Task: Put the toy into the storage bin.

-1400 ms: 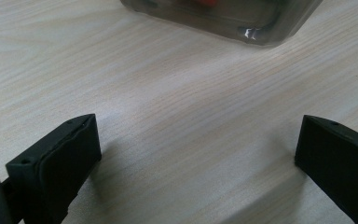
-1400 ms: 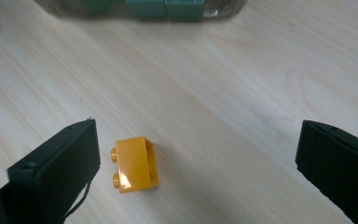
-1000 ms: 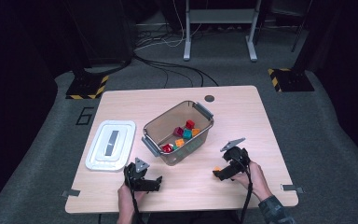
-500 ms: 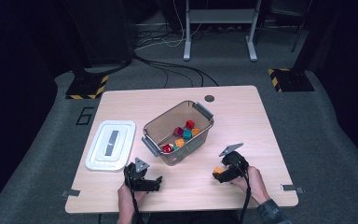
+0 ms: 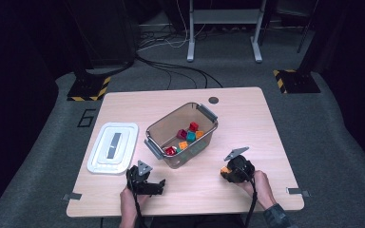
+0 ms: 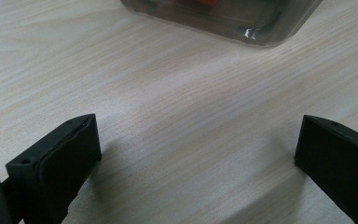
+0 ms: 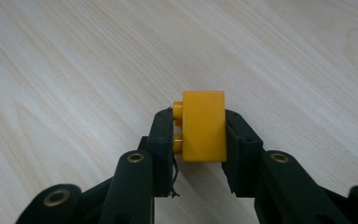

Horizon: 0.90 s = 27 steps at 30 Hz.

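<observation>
Right gripper, low over the table right of the bin, had just closed on a yellow brick (studs sideways). Left gripper gaped, empty.

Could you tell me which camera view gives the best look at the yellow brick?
The right gripper view: the yellow brick sits large and sharp between the right gripper pads, studs visible. The high view shows a small orange-yellow spot at that gripper.
</observation>
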Motion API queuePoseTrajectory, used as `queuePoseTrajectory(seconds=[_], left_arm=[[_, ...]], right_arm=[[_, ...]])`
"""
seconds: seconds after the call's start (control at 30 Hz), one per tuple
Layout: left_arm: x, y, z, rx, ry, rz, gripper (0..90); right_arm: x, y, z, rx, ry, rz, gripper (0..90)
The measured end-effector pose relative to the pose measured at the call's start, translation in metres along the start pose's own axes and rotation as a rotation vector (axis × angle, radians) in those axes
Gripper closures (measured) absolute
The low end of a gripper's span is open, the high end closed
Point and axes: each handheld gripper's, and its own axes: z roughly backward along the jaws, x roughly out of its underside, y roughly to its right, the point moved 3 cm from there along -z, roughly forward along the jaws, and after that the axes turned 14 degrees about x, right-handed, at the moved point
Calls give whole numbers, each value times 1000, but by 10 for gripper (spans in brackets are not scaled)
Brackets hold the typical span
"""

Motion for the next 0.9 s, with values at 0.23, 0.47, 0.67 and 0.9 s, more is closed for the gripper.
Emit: queuePoseTrajectory(seconds=[0.23, 0.47, 0.67, 0.9], left_arm=[[0, 0, 0, 0, 0, 0, 0], [0, 0, 0, 0, -1, 0, 0], [0, 0, 0, 0, 0, 0, 0], [0, 0, 0, 0, 0, 0, 0]], right_arm=[[-3, 10, 3, 6, 13, -25, 674], [-14, 22, 8, 17, 33, -48, 675], [-22, 30, 11, 22, 45, -52, 676], [-29, 37, 13, 21, 51, -62, 676]])
